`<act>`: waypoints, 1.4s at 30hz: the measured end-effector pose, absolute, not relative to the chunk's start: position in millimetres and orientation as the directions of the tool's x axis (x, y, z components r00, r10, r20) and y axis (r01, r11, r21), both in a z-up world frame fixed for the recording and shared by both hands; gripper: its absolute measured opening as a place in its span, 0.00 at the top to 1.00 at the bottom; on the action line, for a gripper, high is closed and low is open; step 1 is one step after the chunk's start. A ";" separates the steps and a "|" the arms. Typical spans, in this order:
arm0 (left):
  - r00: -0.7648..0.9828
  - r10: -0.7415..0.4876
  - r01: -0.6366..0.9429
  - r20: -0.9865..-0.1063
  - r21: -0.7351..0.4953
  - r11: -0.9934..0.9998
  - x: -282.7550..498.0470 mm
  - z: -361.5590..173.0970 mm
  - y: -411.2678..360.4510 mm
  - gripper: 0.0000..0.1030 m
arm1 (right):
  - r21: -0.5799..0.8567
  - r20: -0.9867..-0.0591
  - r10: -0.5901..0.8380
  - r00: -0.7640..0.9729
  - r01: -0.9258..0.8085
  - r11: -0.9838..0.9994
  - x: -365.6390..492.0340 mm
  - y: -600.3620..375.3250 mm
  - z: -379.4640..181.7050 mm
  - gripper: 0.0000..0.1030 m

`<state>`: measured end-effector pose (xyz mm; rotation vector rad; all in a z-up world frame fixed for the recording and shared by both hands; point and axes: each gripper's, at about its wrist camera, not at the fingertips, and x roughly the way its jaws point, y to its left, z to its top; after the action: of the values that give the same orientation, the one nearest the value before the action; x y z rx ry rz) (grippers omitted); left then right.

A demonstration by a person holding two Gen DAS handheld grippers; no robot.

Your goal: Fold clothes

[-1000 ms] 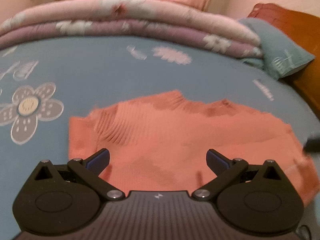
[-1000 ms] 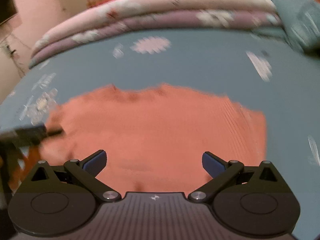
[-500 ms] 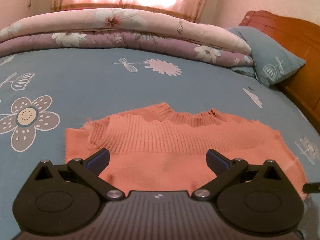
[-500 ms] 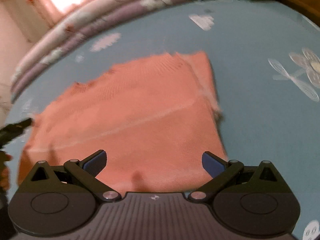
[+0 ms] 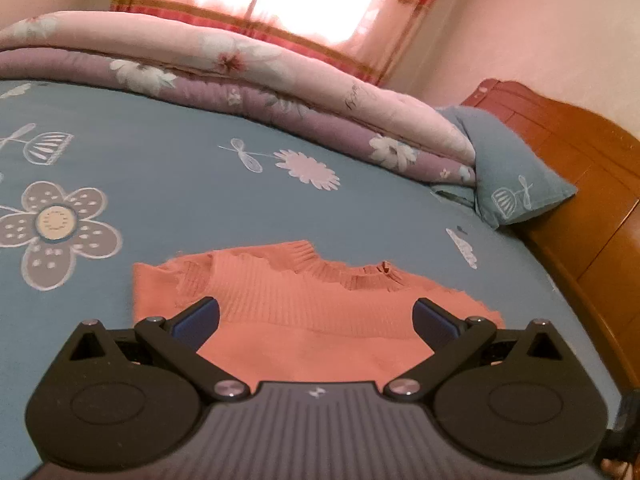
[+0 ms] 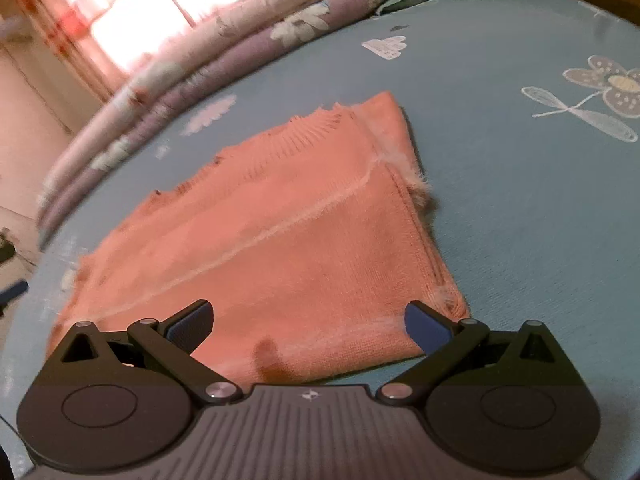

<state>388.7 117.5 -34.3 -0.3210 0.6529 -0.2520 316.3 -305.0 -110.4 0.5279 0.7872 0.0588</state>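
On blue floral bedsheet point(image 6: 520, 208), folded ribbed orange sweater point(image 6: 280, 232); both jaws spread, empty.

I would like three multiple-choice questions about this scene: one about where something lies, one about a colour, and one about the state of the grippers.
1. Where does the sweater lie?
A. on the blue bed sheet
B. on the pillow
C. on a chair

2. What colour is the sweater?
A. green
B. orange
C. white

3. In what state are the left gripper and the right gripper?
A. both shut on the sweater
B. one open, one shut
C. both open, holding nothing

Answers:
1. A, the sweater rests flat on the flower-printed sheet, apart from the pillow.
2. B, the knit looks orange in both views.
3. C, each pair of fingers stands wide apart with no cloth between them.
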 end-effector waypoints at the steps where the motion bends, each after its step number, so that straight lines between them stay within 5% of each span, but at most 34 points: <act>1: 0.760 -0.317 0.123 -0.567 -0.352 0.928 382.3 -32.8 118.4 0.01 | 0.488 -0.647 0.257 0.718 0.131 0.863 314.8 -307.4 -111.4 0.00; 7: 0.674 -0.417 0.189 -0.609 -0.404 0.895 360.5 -48.5 98.1 0.01 | 0.493 -0.589 0.299 0.751 0.041 0.869 304.7 -309.4 -115.7 0.00; 15: 0.602 -0.304 0.037 -0.738 -0.355 0.934 328.7 -111.4 104.0 0.01 | 0.272 -0.509 0.299 0.807 -0.179 0.946 277.8 -292.0 -130.5 0.00; 27: 0.703 -0.206 0.017 -0.680 -0.274 0.962 335.5 -70.7 119.6 0.03 | 0.492 -0.397 0.404 0.824 -0.180 0.852 278.5 -323.4 -136.9 0.00; 33: 0.715 -0.210 -0.016 -0.667 -0.316 0.949 315.2 -88.0 145.9 0.34 | 0.521 -0.379 0.418 0.826 -0.183 0.834 281.8 -327.4 -139.0 0.00; 38: 0.723 -0.222 0.068 -0.654 -0.252 0.965 291.0 -102.7 155.4 0.45 | 0.562 -0.351 0.436 0.829 -0.186 0.806 282.2 -333.9 -142.0 0.00; 42: 0.727 -0.218 0.232 -0.651 -0.066 0.970 278.0 -109.7 145.9 0.45 | 0.601 -0.325 0.453 0.830 -0.189 0.777 282.5 -340.0 -144.8 0.00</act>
<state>278.0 145.9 -109.7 0.0204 0.7152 -0.2483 282.5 -340.0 -144.8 0.5853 0.4784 0.3615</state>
